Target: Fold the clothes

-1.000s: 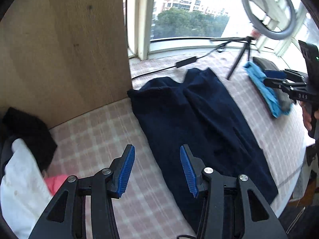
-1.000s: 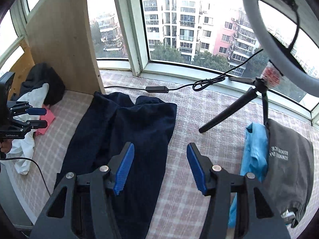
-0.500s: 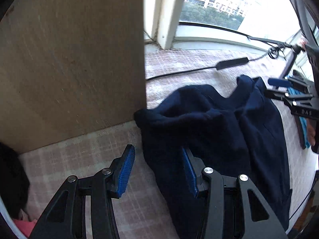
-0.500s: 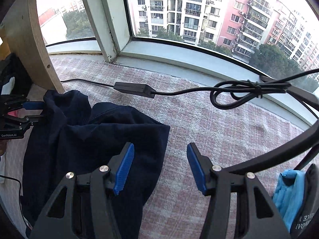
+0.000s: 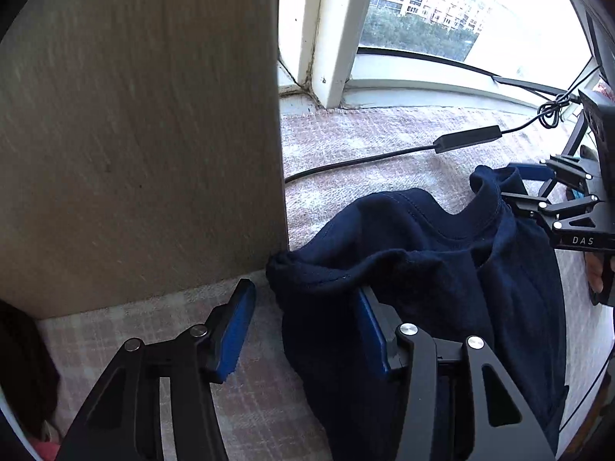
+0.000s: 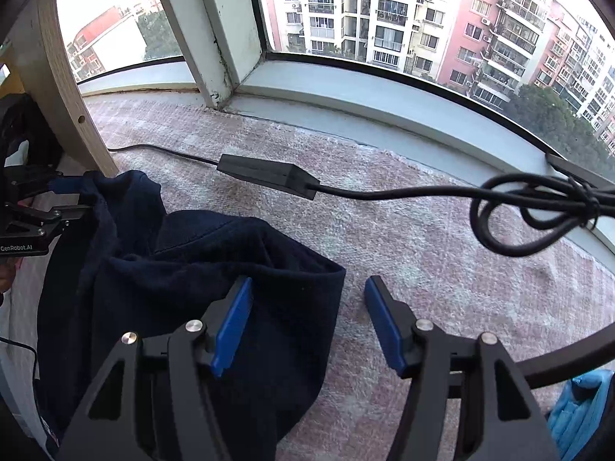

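Navy garment [image 5: 423, 269] bunched on checked surface [image 5: 346, 146], 3 o'clock of wooden panel [image 5: 134, 134] | left tool [image 5: 303, 330], right tool [image 6: 307, 322] spread, straddling corners | pinch both evenly before lifting.

Daylight pours in through the window [image 6: 384, 19], the only light source visible, and it falls soft and even over the plaid cover [image 6: 403, 238] just beneath the window. In the left wrist view the sky in the window [image 5: 499, 19] is blown out to white glare. The wooden panel [image 5: 134, 134] beside that window looks smeared with motion blur, its grain streaked. The navy garment [image 5: 442, 269] is so dark that its folds are hard to read. Both views show strong fisheye bending, with the window sill [image 6: 384, 103] curved and black vignetting in the corners.
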Available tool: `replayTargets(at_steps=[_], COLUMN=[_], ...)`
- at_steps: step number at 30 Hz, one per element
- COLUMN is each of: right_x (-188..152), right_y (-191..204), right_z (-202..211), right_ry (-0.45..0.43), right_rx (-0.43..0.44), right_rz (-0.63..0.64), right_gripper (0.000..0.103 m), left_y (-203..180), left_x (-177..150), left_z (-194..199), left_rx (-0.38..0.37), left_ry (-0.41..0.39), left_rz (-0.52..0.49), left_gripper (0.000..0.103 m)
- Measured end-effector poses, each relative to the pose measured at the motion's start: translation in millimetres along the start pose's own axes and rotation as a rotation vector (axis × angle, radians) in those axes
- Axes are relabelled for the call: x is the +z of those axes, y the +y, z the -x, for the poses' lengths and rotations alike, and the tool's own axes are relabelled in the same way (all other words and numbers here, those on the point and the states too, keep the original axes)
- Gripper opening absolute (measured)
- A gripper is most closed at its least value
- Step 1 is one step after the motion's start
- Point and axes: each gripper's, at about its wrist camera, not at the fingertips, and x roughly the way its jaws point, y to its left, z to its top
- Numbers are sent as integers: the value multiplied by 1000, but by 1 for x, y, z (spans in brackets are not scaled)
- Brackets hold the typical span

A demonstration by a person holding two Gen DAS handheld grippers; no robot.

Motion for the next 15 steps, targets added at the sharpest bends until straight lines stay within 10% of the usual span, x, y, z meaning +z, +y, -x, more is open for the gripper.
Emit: replayTargets(at_steps=[5, 9, 15], right_x=[2, 2, 3], right_y=[11, 12, 2], right_z=[-3, 1, 27], right_ry=[-32, -27, -31], right_rx=[11, 53, 128], right_rz=[50, 46, -35], right_gripper=[60, 26, 10], left_y=[-4, -7, -11], left_x=[-4, -8, -15], left_z=[3, 7, 40], left_rx=[-16, -47, -119], left_ry=[-28, -55, -110], left_rz=[-18, -29, -63], left_gripper=[39, 6, 4])
